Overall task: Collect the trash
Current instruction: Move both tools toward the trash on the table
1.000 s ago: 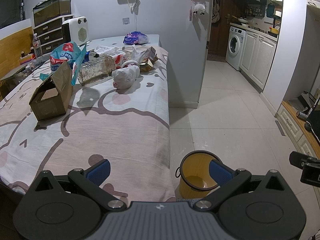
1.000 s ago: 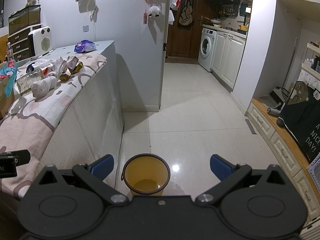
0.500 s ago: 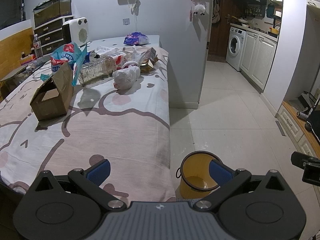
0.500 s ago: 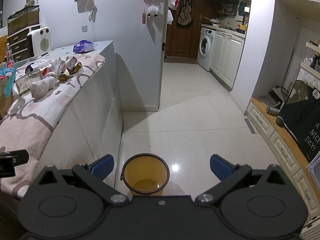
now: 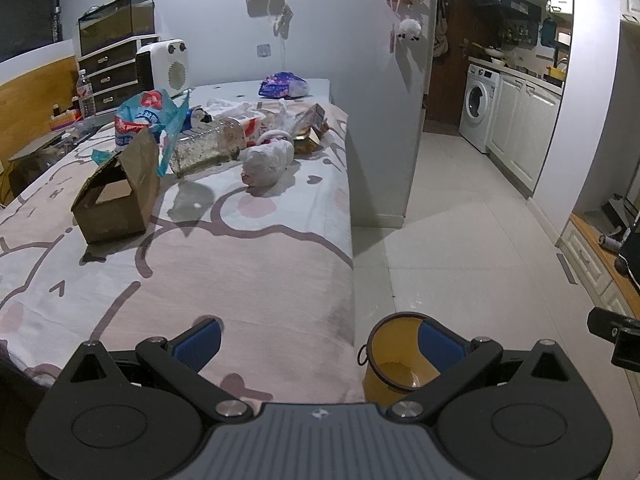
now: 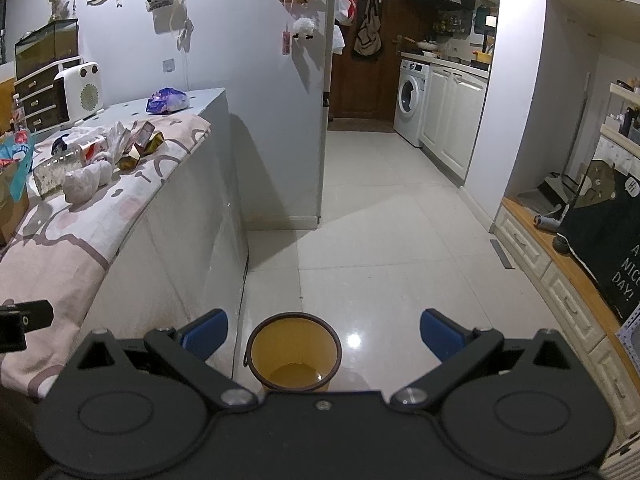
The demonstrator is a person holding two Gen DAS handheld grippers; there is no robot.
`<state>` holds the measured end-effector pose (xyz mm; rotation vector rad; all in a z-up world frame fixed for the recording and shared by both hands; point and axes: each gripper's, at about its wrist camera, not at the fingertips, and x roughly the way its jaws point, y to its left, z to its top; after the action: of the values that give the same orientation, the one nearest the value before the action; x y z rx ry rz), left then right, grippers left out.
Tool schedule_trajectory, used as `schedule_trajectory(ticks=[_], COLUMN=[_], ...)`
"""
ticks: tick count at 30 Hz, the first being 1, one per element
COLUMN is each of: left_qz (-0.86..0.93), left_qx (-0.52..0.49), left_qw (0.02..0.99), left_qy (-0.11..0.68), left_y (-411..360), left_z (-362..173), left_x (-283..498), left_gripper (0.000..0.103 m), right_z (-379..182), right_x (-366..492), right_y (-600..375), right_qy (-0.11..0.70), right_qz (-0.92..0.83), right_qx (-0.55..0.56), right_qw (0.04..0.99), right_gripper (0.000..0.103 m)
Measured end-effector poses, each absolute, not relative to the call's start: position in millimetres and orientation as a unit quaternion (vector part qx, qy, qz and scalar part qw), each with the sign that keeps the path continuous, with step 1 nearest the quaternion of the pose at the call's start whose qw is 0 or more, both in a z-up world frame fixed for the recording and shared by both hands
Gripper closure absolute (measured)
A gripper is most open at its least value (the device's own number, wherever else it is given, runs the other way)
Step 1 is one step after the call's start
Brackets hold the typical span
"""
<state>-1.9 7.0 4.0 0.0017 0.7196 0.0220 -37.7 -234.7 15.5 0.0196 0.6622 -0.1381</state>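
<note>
On the counter [image 5: 248, 280], draped in a pink patterned cloth, the trash lies from left to right in the left wrist view: an open cardboard box [image 5: 116, 196] at about 10 o'clock, a blue-and-red plastic bag [image 5: 150, 122] behind it, a grimy clear container [image 5: 208, 148] at about 11 o'clock, a knotted white bag [image 5: 266, 162] just beside it toward 12 o'clock, and gold wrappers [image 5: 310, 130] at the far end. All of it sits well apart from both grippers, heaped at the far half of the counter, probably so that it can be carried piece by piece to the bin. The left hand-held gripper [image 5: 318, 340] hangs over the near edge of the counter at 6 o'clock with its blue pads spread wide and nothing between them, a stance that suits a reach forward toward the box or the bags. The yellow bin [image 6: 294, 354] stands on the tiled floor just beside the counter's side wall; it looks empty inside. The right hand-held gripper [image 6: 322, 330] is held above the bin, at 6 o'clock in its own view, jaws likewise spread and empty. Judging by the bare bin and full counter, collection has hardly begun; the soft white bag may crumple or slip in a two-finger pinch.
</note>
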Motion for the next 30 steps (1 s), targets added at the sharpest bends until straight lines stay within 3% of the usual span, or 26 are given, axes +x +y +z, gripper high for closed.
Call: schedule_trajectory(ticks=[25, 30], left_qz=[0.172, 0.175], left_qx=[-0.036, -0.042], left_qw=[0.93, 0.928], left_qy=[0.323, 0.325], left_y=[145.5, 158.9], left_z=[-16.7, -37.3], left_x=[74.1, 77.0], left_gripper=[0.0, 0.0], right_z=[4.2, 6.6], right_x=[59.6, 71.4], right_y=[-154.4, -137.1], right_qy=[0.3, 0.26], right_qz=[0.038, 0.07], right_qx=[0.033, 0.054], right_qw=[0.953, 0.962], right_gripper=[0.0, 0.0])
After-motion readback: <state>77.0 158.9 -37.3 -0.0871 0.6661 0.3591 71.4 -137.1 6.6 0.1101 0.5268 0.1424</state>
